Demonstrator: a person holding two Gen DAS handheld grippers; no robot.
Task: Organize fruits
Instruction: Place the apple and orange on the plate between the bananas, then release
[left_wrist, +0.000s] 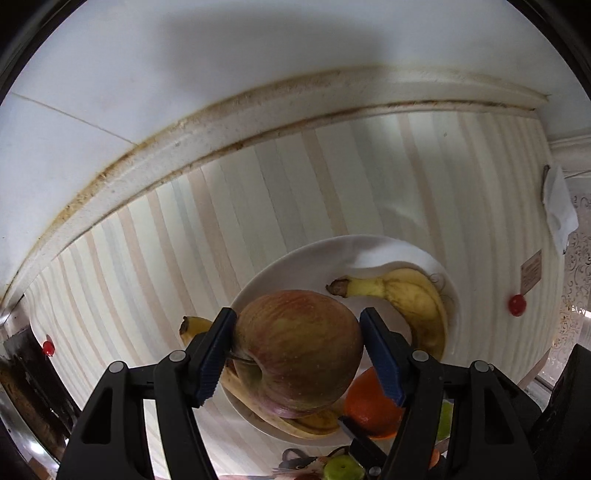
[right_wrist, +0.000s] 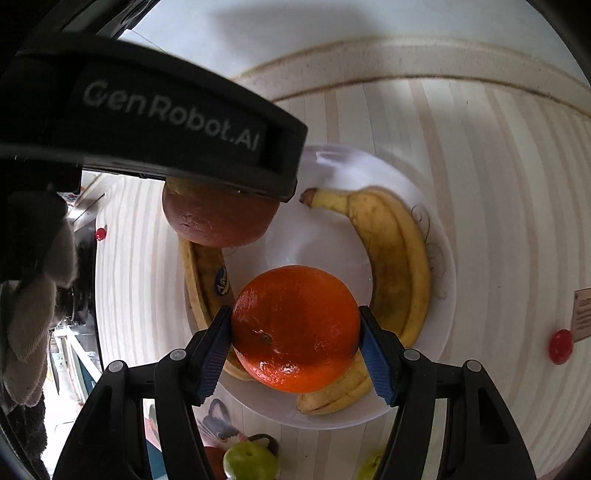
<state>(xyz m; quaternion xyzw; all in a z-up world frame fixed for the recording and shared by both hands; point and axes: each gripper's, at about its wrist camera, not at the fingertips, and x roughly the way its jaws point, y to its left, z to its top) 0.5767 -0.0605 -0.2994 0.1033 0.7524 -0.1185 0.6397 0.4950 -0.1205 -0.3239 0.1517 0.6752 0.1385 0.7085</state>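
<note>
Two grippers each carry a fruit above the same dish. Nearest in the right wrist view, the right gripper (right_wrist: 295, 332) has its blue ribbed jaws closed on a glossy round orange (right_wrist: 295, 328), pads seated at its widest sides; the waxy skin looks slippery and the fruit fairly heavy, so that grip across the middle seems the safest. The left gripper (left_wrist: 297, 350) clamps a streaked red-green apple (left_wrist: 299, 350) the same way, with the stem hollow facing the camera; it looks firm but likely to bruise if it is dropped.

Below both lies the shallow white ceramic plate (right_wrist: 332, 162), which holds two spotted yellow bananas: one curved banana (right_wrist: 391, 258) on the right side, one stickered banana (right_wrist: 207, 280) on the left. They look soft and ripe. The dark blue sticker (right_wrist: 222, 285) is unreadable.

Beyond, the left gripper's black housing reads "GenRobot.AI" (right_wrist: 173, 114). A small tan label (right_wrist: 583, 310) lies on the striped tablecloth (right_wrist: 498, 184), its print too fine to read.
</note>
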